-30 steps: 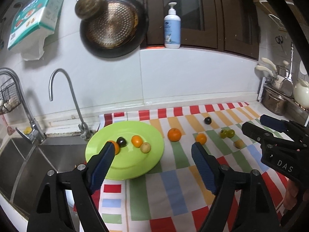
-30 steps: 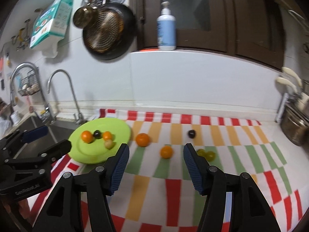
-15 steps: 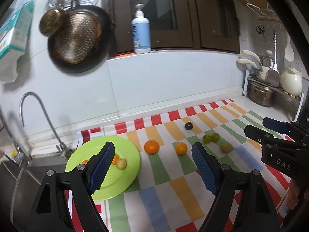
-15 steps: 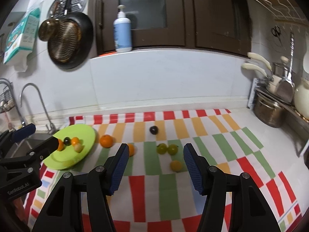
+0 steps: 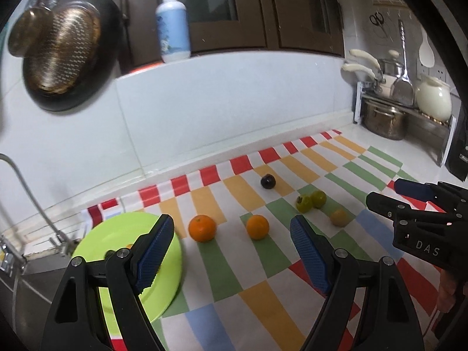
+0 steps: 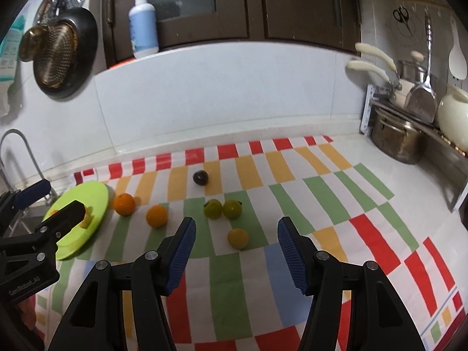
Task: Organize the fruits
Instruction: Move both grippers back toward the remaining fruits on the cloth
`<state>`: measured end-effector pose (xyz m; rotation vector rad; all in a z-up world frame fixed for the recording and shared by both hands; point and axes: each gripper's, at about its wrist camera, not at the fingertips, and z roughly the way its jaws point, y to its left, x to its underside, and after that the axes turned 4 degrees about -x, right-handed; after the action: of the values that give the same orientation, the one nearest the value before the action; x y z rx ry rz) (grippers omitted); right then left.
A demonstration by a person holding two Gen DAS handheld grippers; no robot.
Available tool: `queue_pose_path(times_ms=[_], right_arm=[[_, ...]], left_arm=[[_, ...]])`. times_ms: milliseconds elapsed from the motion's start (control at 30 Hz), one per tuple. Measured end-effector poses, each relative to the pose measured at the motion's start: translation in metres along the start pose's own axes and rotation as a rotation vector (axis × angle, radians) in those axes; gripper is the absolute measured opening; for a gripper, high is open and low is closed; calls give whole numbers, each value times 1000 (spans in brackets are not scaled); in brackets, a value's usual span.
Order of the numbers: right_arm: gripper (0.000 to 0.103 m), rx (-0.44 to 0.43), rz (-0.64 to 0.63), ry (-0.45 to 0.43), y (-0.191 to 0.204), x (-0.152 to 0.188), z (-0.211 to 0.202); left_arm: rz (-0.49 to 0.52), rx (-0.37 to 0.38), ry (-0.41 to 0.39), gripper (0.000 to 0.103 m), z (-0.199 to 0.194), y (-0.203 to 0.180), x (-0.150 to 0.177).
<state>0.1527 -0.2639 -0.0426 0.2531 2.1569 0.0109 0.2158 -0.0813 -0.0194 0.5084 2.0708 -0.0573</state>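
Both views have swung away from the green plate (image 6: 96, 193) toward the loose fruit right of it; the yellow fruit (image 6: 237, 237) is now framed by the wide-open, empty right hand-held gripper (image 6: 234, 242). The left hand-held gripper (image 5: 231, 251) is likewise held open and empty.

White tiled wall (image 6: 222, 93) under dark wooden cabinets (image 6: 292, 5).

White countertop (image 6: 395, 175) covered by striped cloth (image 6: 292, 204). On cloth: green plate (image 6: 90, 196) far left, two oranges (image 6: 124, 204) beside it, dark plum (image 6: 200, 177) farther back, two green fruits (image 6: 213, 208) touching, yellow fruit (image 6: 237, 237) nearest.
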Motion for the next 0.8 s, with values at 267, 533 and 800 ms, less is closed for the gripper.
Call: queue_pose_path(times_ms=[267,533,800], right_arm=[[59,-8,20,70,-4,7,32],[50,-20,30,128,-5,14,57],[41,-29,44,172,-8,15,79]], left_arm=[[34,51,57,76,39,-8,5],[37,104,134,68,78,-16,13],[41,130,190,58,110,-21,15]])
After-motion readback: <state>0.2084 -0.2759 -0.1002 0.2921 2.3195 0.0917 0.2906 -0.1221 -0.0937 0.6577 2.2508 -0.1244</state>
